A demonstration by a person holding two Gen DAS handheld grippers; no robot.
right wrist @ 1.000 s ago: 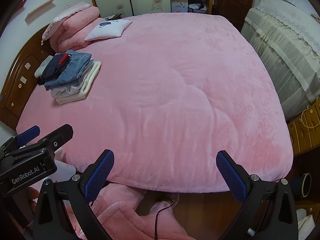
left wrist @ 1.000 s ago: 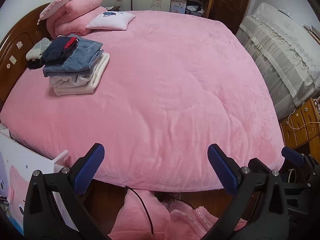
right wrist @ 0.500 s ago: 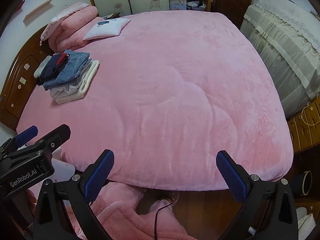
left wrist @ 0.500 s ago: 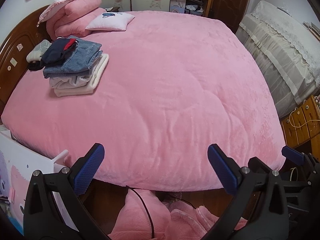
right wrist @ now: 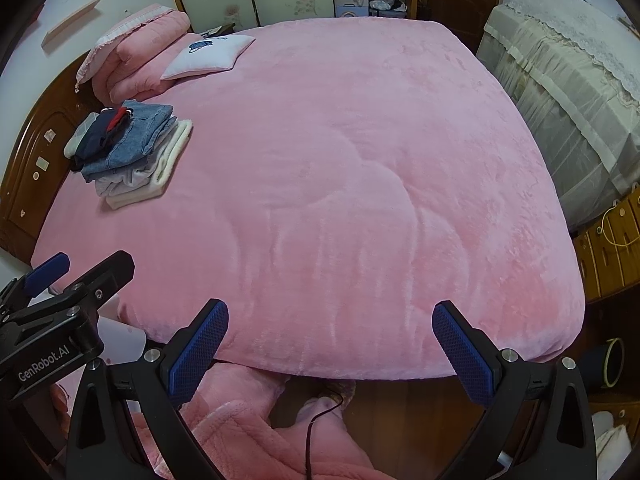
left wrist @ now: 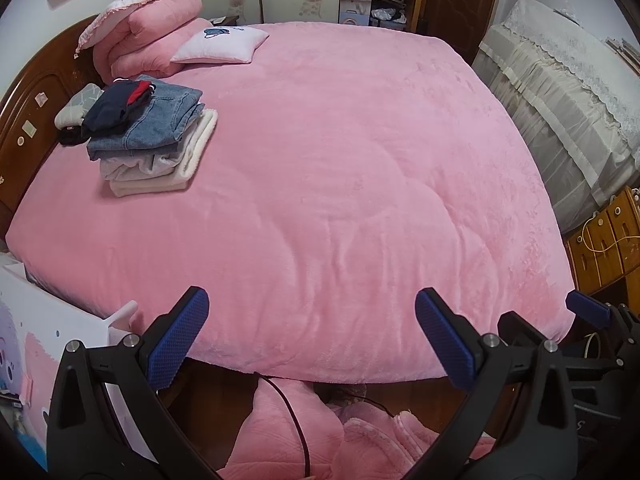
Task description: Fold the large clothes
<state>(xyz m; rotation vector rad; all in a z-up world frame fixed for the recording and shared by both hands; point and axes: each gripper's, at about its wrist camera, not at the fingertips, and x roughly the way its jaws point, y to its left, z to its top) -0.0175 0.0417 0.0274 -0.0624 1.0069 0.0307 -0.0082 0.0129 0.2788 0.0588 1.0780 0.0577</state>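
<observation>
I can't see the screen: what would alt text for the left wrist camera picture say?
An open left gripper, holding nothing, hovers at the foot of a wide bed under a pink blanket. A stack of folded clothes sits near the headboard, and a crumpled pink fleece garment lies on the floor below the gripper.

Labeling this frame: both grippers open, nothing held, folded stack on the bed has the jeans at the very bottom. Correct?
Not quite. The jeans sit near the top of the folded stack; a cream garment is at the bottom, as the left wrist view shows. The rest holds: left gripper and right gripper are open, holding nothing.
</observation>
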